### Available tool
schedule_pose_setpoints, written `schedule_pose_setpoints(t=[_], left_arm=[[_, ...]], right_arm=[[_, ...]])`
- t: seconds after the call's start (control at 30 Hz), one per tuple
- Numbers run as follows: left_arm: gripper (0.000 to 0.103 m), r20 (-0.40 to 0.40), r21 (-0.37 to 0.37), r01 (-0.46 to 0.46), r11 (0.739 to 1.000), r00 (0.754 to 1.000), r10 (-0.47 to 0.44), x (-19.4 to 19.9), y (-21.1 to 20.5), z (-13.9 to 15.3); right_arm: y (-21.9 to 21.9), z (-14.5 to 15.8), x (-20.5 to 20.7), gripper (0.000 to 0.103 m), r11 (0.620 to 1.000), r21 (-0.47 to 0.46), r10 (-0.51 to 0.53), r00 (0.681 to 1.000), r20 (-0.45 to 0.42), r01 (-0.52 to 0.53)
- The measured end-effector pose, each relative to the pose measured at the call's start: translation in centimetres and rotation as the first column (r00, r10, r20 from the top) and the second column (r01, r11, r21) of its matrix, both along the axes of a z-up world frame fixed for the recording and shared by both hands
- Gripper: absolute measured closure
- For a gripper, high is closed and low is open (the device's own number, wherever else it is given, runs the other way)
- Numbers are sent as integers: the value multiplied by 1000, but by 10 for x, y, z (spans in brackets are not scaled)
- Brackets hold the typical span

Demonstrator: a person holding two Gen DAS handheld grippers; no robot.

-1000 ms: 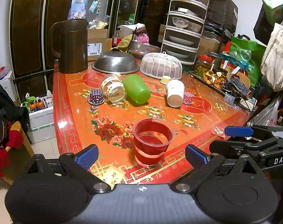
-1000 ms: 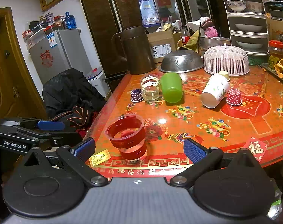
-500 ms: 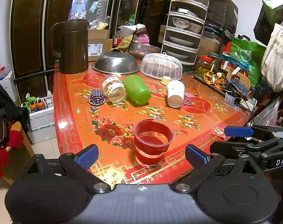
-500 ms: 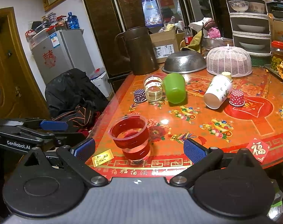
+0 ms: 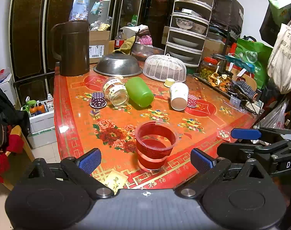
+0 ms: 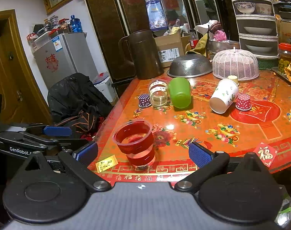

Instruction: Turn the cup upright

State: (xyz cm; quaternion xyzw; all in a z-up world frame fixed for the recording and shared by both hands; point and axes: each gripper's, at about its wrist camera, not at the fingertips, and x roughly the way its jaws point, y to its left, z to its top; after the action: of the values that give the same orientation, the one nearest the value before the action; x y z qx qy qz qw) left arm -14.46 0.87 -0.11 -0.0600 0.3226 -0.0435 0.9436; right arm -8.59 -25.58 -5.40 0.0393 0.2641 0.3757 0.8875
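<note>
Hovering off the near edge of the bench [image 5: 68,134], the left hand-held gripper [image 5: 145,159] has its blue pads spread wide and holds nothing; the right hand-held gripper [image 6: 143,153] is likewise spread and empty. Between each pair of pads stands the red plastic cup [image 5: 155,145], already upright and close to the bench edge. Farther back, the green cup [image 5: 139,92], the glass jar [image 5: 115,93] and the white paper cup [image 5: 179,95] lie on their sides. Judged from here, reaching over for one of those could clip the red cup off the edge, and a round cup on the glossy top may roll away from a closing pad.
</note>
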Motion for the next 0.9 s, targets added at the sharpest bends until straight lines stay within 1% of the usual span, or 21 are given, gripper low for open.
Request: schedule_pose_setpoints(t=[0.9], left_arm=[[3, -1, -4, -2, 1000, 1000, 2, 1, 1, 0]], right_arm=[[0, -2, 0, 1, 1000, 4, 1, 1000, -3, -1]])
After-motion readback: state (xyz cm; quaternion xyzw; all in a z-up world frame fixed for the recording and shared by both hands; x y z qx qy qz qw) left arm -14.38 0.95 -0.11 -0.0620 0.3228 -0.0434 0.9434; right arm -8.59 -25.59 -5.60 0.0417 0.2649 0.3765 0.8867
